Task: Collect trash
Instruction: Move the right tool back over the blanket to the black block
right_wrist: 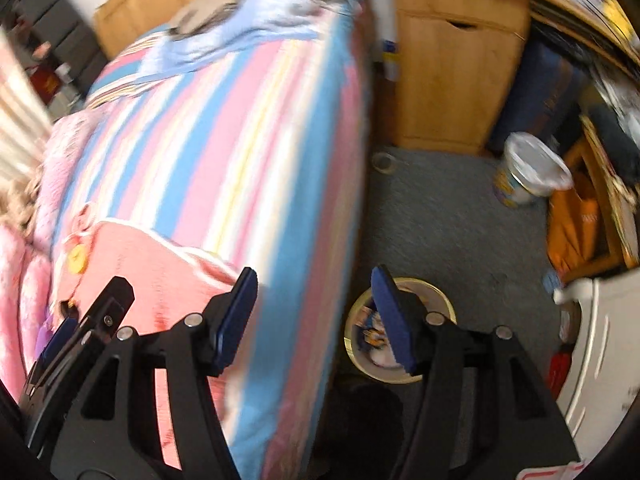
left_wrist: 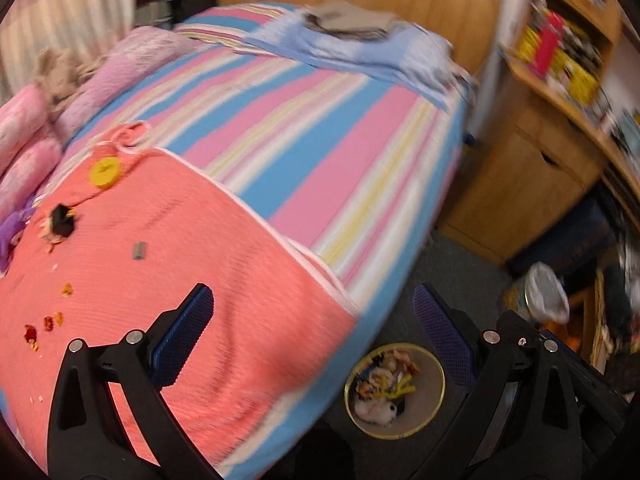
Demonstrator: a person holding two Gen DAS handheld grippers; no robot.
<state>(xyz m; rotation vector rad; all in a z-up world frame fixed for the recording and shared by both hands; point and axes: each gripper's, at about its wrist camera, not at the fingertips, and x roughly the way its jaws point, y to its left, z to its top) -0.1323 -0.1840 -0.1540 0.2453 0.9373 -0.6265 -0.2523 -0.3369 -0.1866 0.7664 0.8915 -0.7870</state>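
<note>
A round yellow-rimmed waste bin with wrappers inside stands on the grey carpet beside the bed. On the coral blanket lie bits of trash: a small black piece, a grey scrap, a yellow disc and several small red and orange crumbs. My left gripper is open over the blanket's right edge, nothing between its fingers. My right gripper is open above the bed's edge, empty, its right finger over the bin. Both views are motion-blurred.
The striped bed fills the left and middle, with pink pillows at far left. A wooden cabinet and shelves stand at right. A white-lidded tub sits on the carpet, with an orange bag near it.
</note>
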